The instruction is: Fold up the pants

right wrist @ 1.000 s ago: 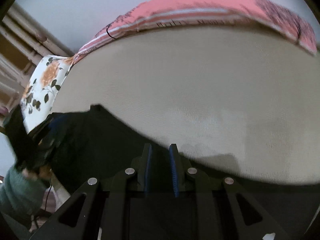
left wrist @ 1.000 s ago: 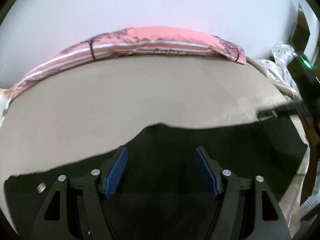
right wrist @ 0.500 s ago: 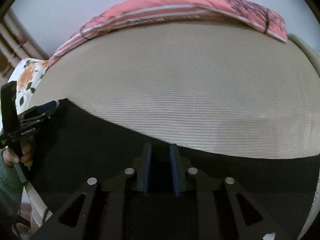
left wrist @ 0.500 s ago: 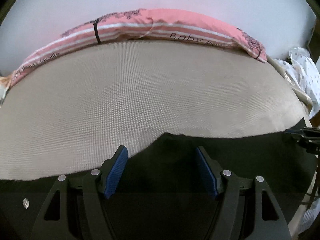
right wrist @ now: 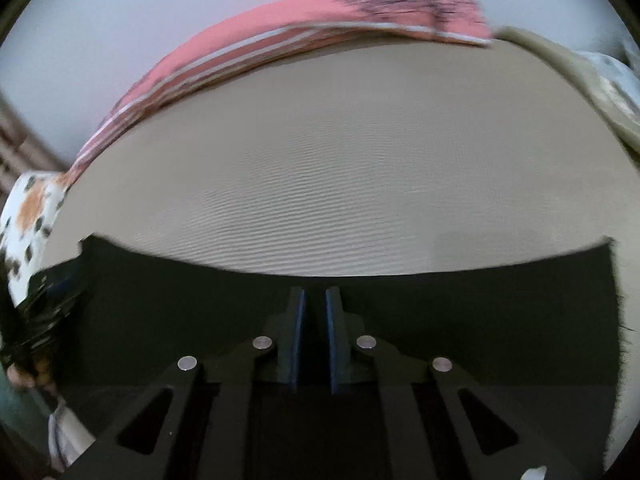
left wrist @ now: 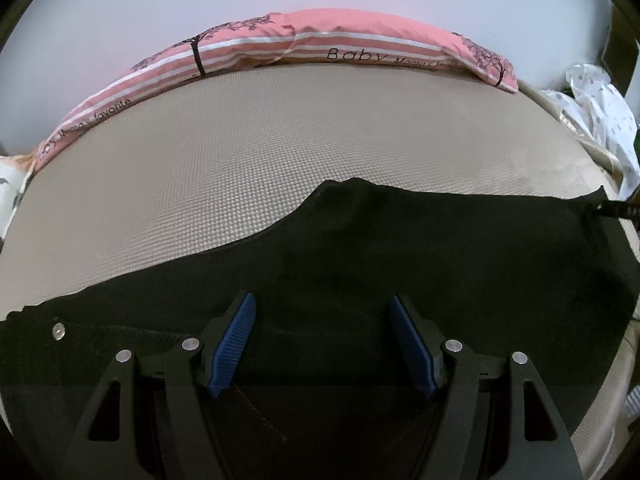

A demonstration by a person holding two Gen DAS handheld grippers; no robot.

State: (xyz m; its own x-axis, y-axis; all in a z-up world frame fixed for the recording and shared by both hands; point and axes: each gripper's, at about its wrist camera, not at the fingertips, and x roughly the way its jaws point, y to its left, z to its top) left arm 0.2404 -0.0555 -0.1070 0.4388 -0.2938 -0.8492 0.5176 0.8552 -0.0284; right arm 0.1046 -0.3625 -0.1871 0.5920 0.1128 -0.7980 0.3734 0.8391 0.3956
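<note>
The black pants (left wrist: 400, 248) lie spread across the beige mattress (left wrist: 280, 152) in the left wrist view, with a metal button (left wrist: 59, 331) at the left. My left gripper (left wrist: 324, 308) is open above the pants, its blue pads (left wrist: 234, 344) wide apart with nothing between them. In the right wrist view the pants (right wrist: 480, 300) fill the lower frame. My right gripper (right wrist: 313, 300) is shut on the pants' edge. The right gripper's tip (left wrist: 624, 211) shows at the far right of the left wrist view, holding the corner of the pants.
A pink striped pillow (left wrist: 320, 44) lies along the far edge of the mattress against a white wall. A white dotted cloth (left wrist: 600, 100) is heaped at the right. A floral cloth (right wrist: 28, 216) hangs at the left in the right wrist view.
The left gripper has drawn back and stayed open, so more of the pants shows before it. The right view has swung and blurred, with the right gripper still shut on the pants.
</note>
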